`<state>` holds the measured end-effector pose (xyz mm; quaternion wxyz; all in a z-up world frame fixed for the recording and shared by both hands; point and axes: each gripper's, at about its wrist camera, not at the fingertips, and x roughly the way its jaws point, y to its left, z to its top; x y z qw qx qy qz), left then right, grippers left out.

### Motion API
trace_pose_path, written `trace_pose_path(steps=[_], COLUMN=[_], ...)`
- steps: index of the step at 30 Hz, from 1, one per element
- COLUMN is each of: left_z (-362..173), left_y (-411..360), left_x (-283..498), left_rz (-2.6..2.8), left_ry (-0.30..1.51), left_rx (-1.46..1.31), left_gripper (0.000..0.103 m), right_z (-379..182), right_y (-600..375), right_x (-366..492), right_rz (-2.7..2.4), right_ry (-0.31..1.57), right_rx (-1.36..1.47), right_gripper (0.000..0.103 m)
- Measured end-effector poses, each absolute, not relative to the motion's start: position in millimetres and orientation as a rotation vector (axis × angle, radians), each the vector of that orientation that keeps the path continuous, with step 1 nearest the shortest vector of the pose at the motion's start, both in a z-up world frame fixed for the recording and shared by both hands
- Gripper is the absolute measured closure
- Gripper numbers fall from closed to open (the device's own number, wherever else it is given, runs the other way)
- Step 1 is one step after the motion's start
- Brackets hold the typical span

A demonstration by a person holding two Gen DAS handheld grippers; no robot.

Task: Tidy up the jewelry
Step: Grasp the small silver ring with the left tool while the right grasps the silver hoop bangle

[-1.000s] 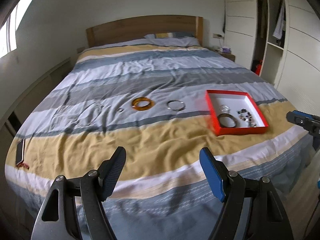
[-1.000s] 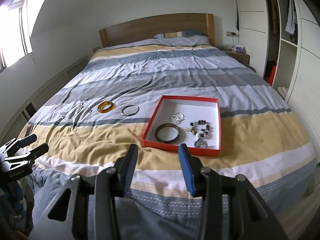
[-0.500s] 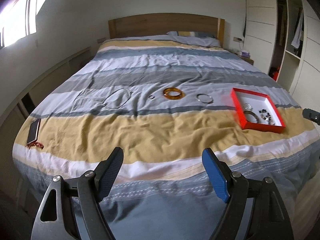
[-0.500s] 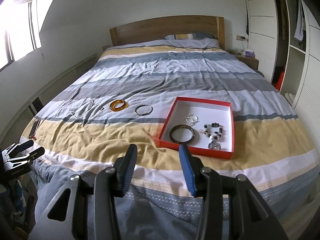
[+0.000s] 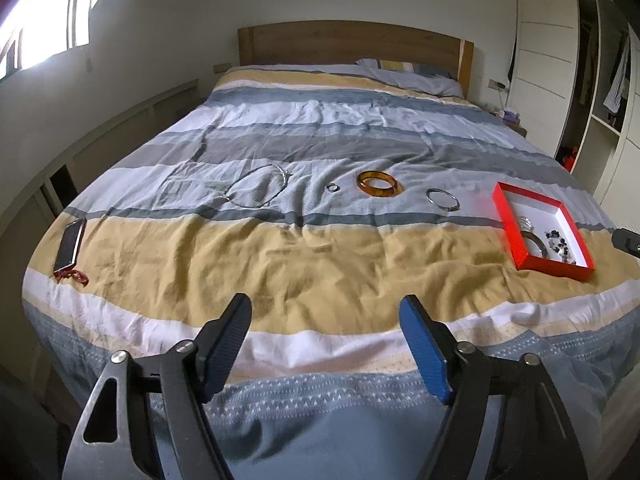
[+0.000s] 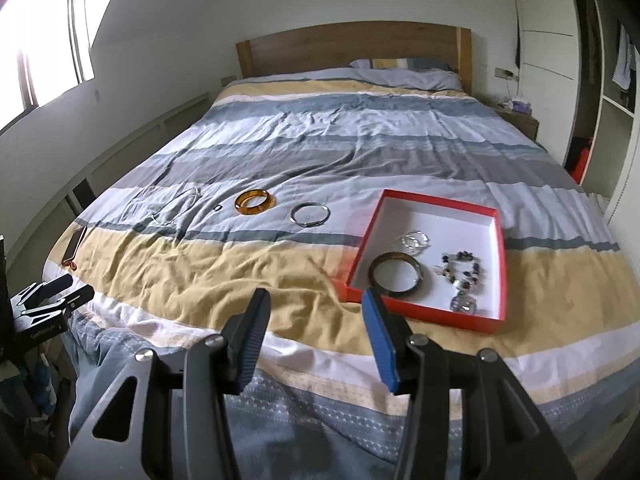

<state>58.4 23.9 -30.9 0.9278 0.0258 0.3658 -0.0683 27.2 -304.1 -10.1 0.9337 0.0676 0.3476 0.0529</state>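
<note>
Striped bedspread (image 5: pixel 320 264), yellow, grey and white bands, fills both views.

Loose items, in a row across the middle of the left-wrist frame, each apart from the next:
- thin chain necklace (image 5: pixel 258 190), left of centre, laid in a loop;
- small ring (image 5: pixel 332 187), just right of the necklace;
- amber bangle (image 5: pixel 379 184), centre;
- silver bangle (image 5: pixel 442 199), right of centre.

Red tray (image 6: pixel 362 256), white inside, lies right of centre in the right-wrist frame, on the yellow band. Contents: dark bangle (image 6: pixel 395 274) at its near left corner, clear beaded bracelet (image 6: pixel 415 239) behind that, dark beaded piece (image 6: pixel 462 276) to the right.

Phone (image 5: pixel 70 245), left edge of the bed, red cord at its near end.

Left gripper (image 5: pixel 326 340), bottom of frame: jaws spread wide and closing, nothing between them.

Right gripper (image 6: pixel 316 332), bottom of frame: jaws partly spread and opening, nothing between them, their tips over the bed's near edge.
</note>
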Motion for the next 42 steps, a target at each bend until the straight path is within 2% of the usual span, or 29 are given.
trace_pose_path(steps=[7, 15, 18, 23, 28, 35, 42], left_z=[-46, -73, -85, -103, -120, -142, -155], left_y=[24, 9, 4, -3, -1, -6, -11], left_x=[111, 192, 225, 281, 333, 375, 392], left_rz=[-0.198, -0.222, -0.232, -0.249, -0.235, -0.237, -0.239], left_ry=[0.792, 0.851, 0.874, 0.904, 0.918, 0.947, 0.949], left_rx=[0.006, 0.016, 0.012, -0.015, -0.071, -0.073, -0.056], left_gripper=[0.035, 0.038, 0.041, 0.054, 0.056, 0.065, 0.07], right_z=[-25, -57, -70, -88, -103, -124, -139], right_y=[-287, -266, -260, -249, -237, -227, -223], right_x=[69, 142, 171, 220, 269, 311, 329], right_rz=[0.162, 0.225, 0.246, 0.283, 0.313, 0.339, 0.354], right_ry=[0.755, 0.827, 0.848, 0.871, 0.883, 0.91, 0.936], right_rx=[0.115, 0.11, 0.109, 0.095, 0.078, 0.073, 0.058], right_gripper=[0.057, 0.057, 0.057, 0.057, 0.057, 0.058, 0.058])
